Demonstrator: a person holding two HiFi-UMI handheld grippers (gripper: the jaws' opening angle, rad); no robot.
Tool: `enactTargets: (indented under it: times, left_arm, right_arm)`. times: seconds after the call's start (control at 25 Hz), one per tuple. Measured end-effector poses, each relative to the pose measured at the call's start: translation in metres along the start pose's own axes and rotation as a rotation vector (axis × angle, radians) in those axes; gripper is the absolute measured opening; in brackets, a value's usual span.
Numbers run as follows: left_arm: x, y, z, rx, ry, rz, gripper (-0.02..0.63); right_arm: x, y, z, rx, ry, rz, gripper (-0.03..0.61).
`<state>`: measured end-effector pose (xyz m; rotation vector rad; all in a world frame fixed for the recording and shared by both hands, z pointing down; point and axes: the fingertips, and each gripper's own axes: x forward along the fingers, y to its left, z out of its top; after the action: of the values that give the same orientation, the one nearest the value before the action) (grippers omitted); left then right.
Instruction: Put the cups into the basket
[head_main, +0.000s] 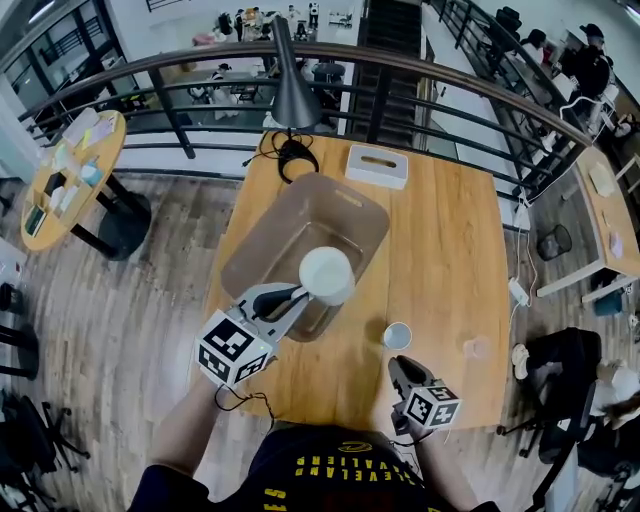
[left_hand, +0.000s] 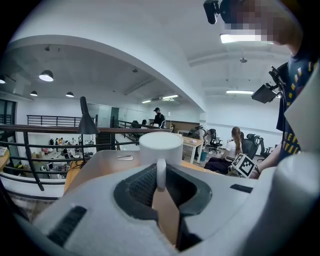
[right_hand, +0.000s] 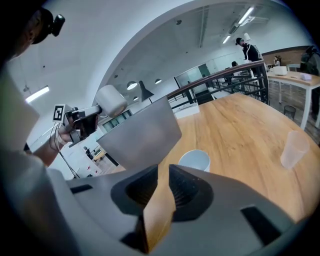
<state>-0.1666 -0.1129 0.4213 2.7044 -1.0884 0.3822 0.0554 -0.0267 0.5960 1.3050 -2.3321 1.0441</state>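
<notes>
My left gripper (head_main: 300, 293) is shut on the handle of a white mug (head_main: 326, 275), holding it above the near end of the brown translucent basket (head_main: 370, 215). In the left gripper view the mug (left_hand: 160, 147) stands upright just past the jaws, its handle pinched between them. My right gripper (head_main: 398, 364) hangs over the table's near right part; a narrow gap shows between its jaws with nothing in it. A small white cup (head_main: 397, 335) stands on the table just ahead of it, also in the right gripper view (right_hand: 194, 160). A clear plastic cup (head_main: 477, 348) stands further right.
A white tissue box (head_main: 377, 165) lies at the wooden table's far end beside a black lamp (head_main: 293, 90) and its cable. A curved railing (head_main: 450, 95) runs behind the table. A round side table (head_main: 70, 175) stands at the left.
</notes>
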Motion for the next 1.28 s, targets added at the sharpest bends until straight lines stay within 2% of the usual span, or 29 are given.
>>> enactTargets:
  times: [0.28,0.52,0.84,1.04,1.28]
  left_arm:
    - [0.0,0.03,0.0,0.015,0.013,-0.047,0.052]
    - [0.012,0.054,0.007,0.019,0.018,-0.091,0.052]
    - [0.066,0.077,0.027,0.07,0.035,-0.073,0.052]
    - [0.096,0.093,0.013,0.099,0.09,-0.042,0.052]
    - [0.126,0.096,-0.013,0.145,0.161,-0.063,0.052]
  right_arm:
    - [0.013,0.019,-0.013,0.029,0.024,-0.03,0.075]
    - [0.014,0.034,-0.015,0.06,0.005,-0.054,0.075]
    - [0.005,0.024,-0.023,0.072,0.033,-0.044,0.075]
    - [0.007,0.007,-0.019,0.1,0.035,-0.041,0.075]
    - [0.014,0.002,-0.014,0.112,0.033,-0.028,0.075]
